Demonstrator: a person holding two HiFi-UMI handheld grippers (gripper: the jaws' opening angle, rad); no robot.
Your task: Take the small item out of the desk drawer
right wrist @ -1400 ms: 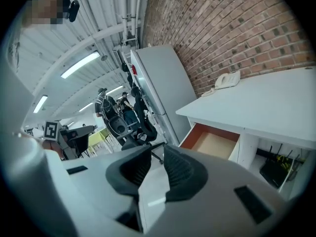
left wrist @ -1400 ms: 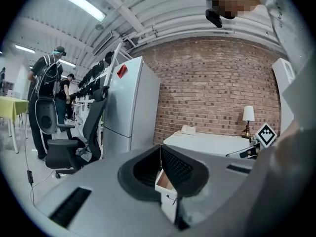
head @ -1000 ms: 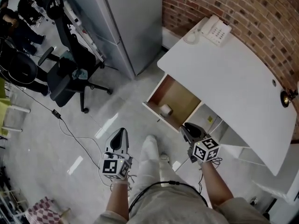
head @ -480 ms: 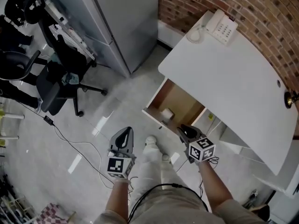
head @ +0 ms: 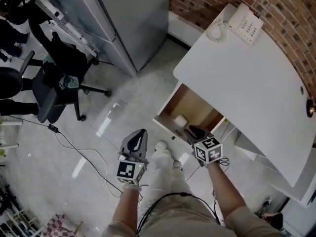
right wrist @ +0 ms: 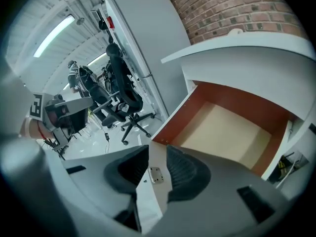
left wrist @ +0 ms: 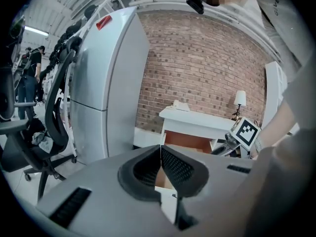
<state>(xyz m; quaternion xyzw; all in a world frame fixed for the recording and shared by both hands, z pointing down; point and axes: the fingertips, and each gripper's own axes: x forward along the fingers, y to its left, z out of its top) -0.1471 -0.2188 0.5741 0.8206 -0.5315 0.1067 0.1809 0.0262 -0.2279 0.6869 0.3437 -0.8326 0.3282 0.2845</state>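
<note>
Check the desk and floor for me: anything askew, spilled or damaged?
Nothing looks spilled or damaged. The wood-lined drawer of the white desk stands pulled open, with the small white roll-like item lying near its front. The only loose thing is a thin black cable trailing across the pale floor beside the black office chair.

Left gripper [head: 141, 133] and right gripper [head: 190, 129] — grey shells, black ribbed pads [left wrist: 178, 168], black-and-white marker cubes [head: 207, 150]. Pale trousers [head: 163, 181] and white shoes [head: 161, 146] are worn; a black cable [head: 168, 197] is looped at the waist.
</note>
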